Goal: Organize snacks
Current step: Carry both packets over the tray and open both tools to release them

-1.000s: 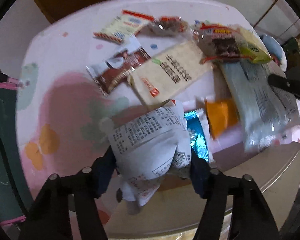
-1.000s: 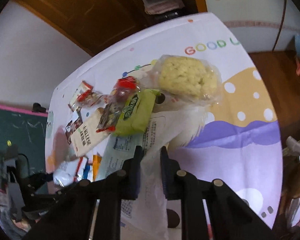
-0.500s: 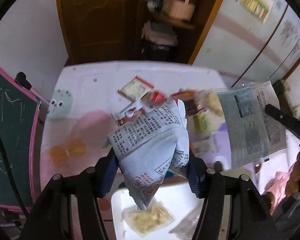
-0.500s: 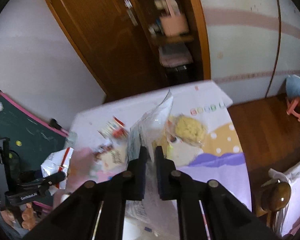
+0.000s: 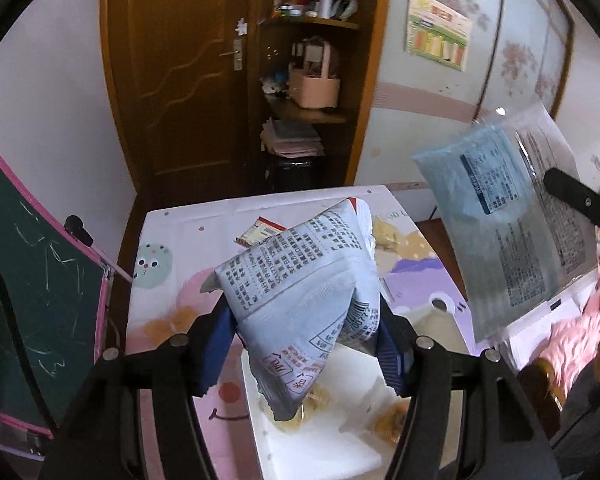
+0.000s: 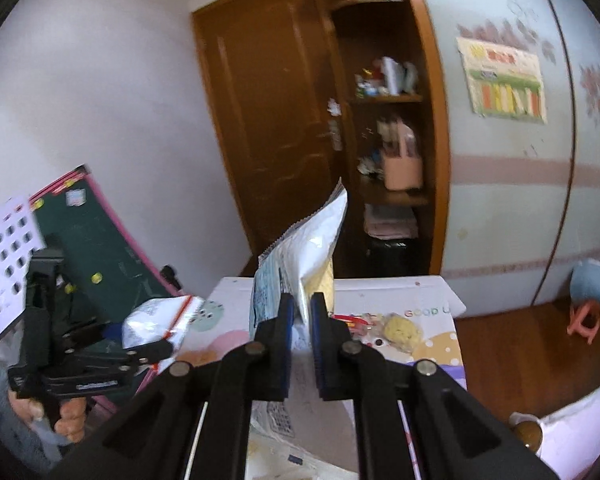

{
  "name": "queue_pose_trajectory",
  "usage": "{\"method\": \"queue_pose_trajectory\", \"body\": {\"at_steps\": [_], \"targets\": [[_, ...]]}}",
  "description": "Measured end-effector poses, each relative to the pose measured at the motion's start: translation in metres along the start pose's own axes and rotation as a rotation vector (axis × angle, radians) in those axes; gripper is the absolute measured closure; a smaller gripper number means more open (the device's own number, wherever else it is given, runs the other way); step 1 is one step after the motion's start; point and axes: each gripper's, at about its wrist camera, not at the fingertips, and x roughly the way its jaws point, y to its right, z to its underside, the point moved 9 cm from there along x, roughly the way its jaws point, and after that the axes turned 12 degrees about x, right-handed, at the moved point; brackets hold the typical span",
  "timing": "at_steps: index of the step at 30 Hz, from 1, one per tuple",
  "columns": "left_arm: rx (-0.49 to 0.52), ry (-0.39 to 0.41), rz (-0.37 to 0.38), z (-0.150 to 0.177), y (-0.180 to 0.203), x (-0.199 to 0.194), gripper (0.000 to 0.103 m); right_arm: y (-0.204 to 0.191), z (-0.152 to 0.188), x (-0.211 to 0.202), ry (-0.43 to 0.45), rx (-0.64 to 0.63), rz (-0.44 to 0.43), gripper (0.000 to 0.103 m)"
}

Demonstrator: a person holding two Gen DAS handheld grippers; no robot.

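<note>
Aloft above a pastel cartoon-print table (image 5: 168,280), the left gripper (image 5: 304,332) is clenched on a puffy white snack bag (image 5: 304,292) covered in black print, its blue-padded fingers (image 5: 216,344) pressing into both sides of the pouch. Directly beneath the bag sits a white tray (image 5: 320,444) already holding clear-wrapped yellowish snacks (image 5: 388,420). To the right and higher, the right gripper (image 6: 300,320) pinches the edge of a flat, semi-transparent blue-and-white packet (image 5: 508,220), which hangs in the air well clear of the table; in the right wrist view that packet (image 6: 300,256) stands upright and edge-on between the nearly closed fingers. Farther back on the table lie a small red-and-cream sachet (image 5: 260,232) and a clear pack with a pale yellow cake (image 6: 402,330) beside other blurred wrappers. A wooden door (image 5: 180,80), cluttered corner shelves (image 5: 312,104) and a green chalkboard (image 5: 32,280) frame the scene.
</note>
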Motion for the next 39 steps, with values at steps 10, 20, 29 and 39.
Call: {"method": "queue_pose_trajectory", "body": {"at_steps": [10,20,29,39], "targets": [[-0.041,-0.037,-0.014,0.092,0.023,0.007,0.040,-0.008,0.095,-0.015,-0.048,0.040,0.010,0.095],[-0.018,-0.193,-0.011,0.168,0.054,0.055,0.039,-0.001,0.173,0.011,-0.182,0.033,0.070,0.095],[-0.004,-0.203,-0.048,0.163,0.057,0.061,0.036,0.010,0.180,0.015,-0.203,0.062,0.097,0.095],[0.073,-0.208,-0.043,0.153,0.070,0.067,0.011,0.045,0.201,0.043,-0.347,0.060,0.299,0.063]]}}
